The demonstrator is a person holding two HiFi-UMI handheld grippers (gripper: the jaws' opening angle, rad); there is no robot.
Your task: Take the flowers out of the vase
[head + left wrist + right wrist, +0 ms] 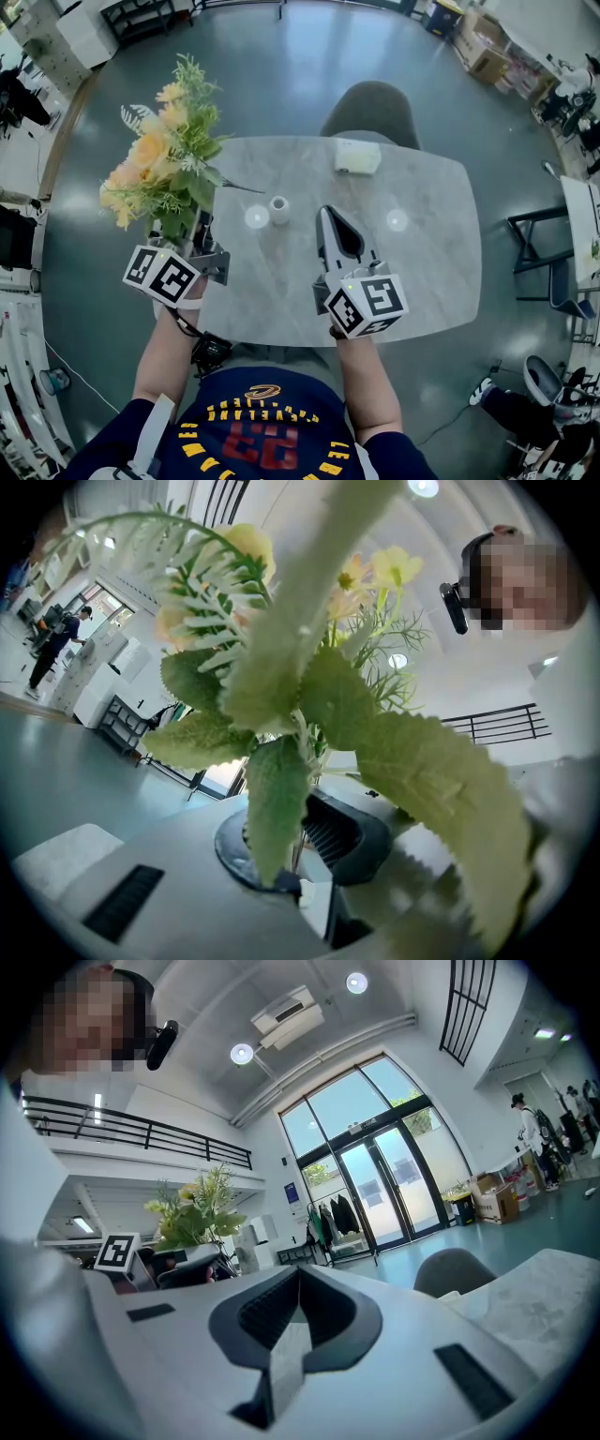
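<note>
A bunch of yellow and peach flowers [164,159] with green leaves is held up over the table's left edge. My left gripper [202,236] is shut on its stems. In the left gripper view the leaves and blooms of the flowers [281,667] fill the picture, and the thin stems run down between the jaws of the left gripper [298,860]. The small white vase [278,209] stands upright on the marble table [422,281], apart from the flowers. My right gripper [328,217] hovers to the vase's right, shut and holding nothing. The right gripper view shows its closed jaws [298,1283] and the flowers [197,1213] at the left.
A white box [357,157] lies at the table's far side, and a grey chair [373,111] stands behind it. Other chairs and tables are at the right [553,244]. Cardboard boxes [487,42] sit far off on the floor.
</note>
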